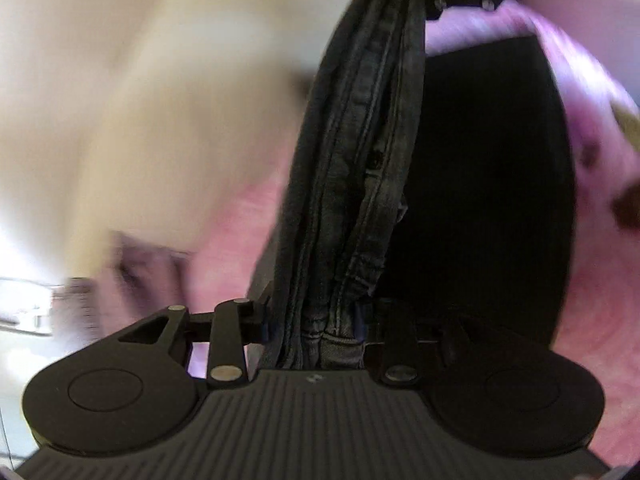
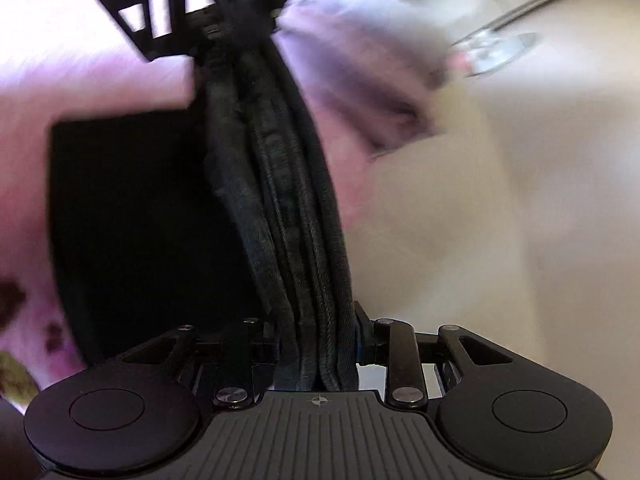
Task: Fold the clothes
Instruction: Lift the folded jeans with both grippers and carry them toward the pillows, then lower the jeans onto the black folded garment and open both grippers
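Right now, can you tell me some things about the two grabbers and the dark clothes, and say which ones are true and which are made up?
1. The left gripper is clamped on dark jeans. True.
2. The right gripper holds nothing. False: it pinches the same bunched dark denim.
3. The fabric stretches from one gripper to the other. True.
4. The jeans are bright red. False: they are dark grey-black.
5. The cloth below is pink. True.

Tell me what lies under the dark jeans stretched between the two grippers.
Beneath the dark jeans a pink cloth surface shows, blurred, with dark blotches. The hanging black panel of the garment covers the rest, so whatever lies directly below stays hidden.
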Tool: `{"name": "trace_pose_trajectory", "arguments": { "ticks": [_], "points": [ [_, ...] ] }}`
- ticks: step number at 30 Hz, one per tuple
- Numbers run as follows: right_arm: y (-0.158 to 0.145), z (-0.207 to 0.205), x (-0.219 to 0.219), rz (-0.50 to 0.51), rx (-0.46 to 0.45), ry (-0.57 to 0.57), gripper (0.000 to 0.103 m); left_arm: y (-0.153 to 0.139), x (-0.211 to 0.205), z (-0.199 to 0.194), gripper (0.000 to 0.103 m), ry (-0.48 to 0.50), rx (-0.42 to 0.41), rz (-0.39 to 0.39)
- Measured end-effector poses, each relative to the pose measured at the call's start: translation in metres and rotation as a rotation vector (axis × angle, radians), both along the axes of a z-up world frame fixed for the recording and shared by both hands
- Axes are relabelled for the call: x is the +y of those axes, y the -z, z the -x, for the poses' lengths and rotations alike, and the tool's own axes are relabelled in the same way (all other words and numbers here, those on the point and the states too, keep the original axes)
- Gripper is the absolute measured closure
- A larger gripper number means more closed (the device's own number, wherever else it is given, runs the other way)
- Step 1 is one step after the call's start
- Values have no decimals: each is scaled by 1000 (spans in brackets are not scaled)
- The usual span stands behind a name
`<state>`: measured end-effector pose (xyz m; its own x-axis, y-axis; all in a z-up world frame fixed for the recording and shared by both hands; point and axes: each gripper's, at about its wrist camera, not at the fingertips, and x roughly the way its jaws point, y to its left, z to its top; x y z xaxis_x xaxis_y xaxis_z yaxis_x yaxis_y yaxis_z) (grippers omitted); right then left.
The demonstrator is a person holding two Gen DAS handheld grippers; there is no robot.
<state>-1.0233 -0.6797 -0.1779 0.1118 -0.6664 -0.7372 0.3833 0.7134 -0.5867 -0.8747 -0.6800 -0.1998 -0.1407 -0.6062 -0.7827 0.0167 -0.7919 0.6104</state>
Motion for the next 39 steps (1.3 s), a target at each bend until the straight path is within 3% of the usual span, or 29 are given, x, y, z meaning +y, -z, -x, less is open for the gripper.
{"name": "trace_pose_trajectory", "arguments": {
  "ticks": [2,4,12,15,18,19,20,23,28,31,35,37,39],
  "points": [
    [36,0,7,-87,38,-27,70,23,13,-3,60,-6,-12,-41],
    [52,3,17,-119,41,-27,66,38,25,-8,56,-15,-7,-54],
    [53,13,45,-115,94,-10,58,26,36,-43,50,-35,55,-56],
    [58,12,52,-117,125,-16,58,31,38,-52,50,-14,44,-63],
    [66,14,54,-122,120,-6,58,35,37,-56,58,-20,52,-83],
    [67,16,50,-132,94,16,60,36,37,-56,59,-24,58,-87],
    [67,19,46,-142,65,39,67,37,36,-56,62,-28,64,-92],
    [63,16,39,-110,68,28,71,37,39,-55,64,-52,84,-89],
    [84,9,44,-96,124,11,68,45,39,-54,64,-42,69,-100],
    [82,0,50,-84,161,62,62,38,36,-57,64,-49,60,-117],
    [68,6,62,-152,140,153,59,14,42,-63,64,-100,100,-171],
    [53,11,68,-210,87,211,59,-1,63,-77,64,-122,141,-172],
    [30,18,69,-242,-32,273,59,-17,56,-79,64,-162,203,-164]
  ]
}}
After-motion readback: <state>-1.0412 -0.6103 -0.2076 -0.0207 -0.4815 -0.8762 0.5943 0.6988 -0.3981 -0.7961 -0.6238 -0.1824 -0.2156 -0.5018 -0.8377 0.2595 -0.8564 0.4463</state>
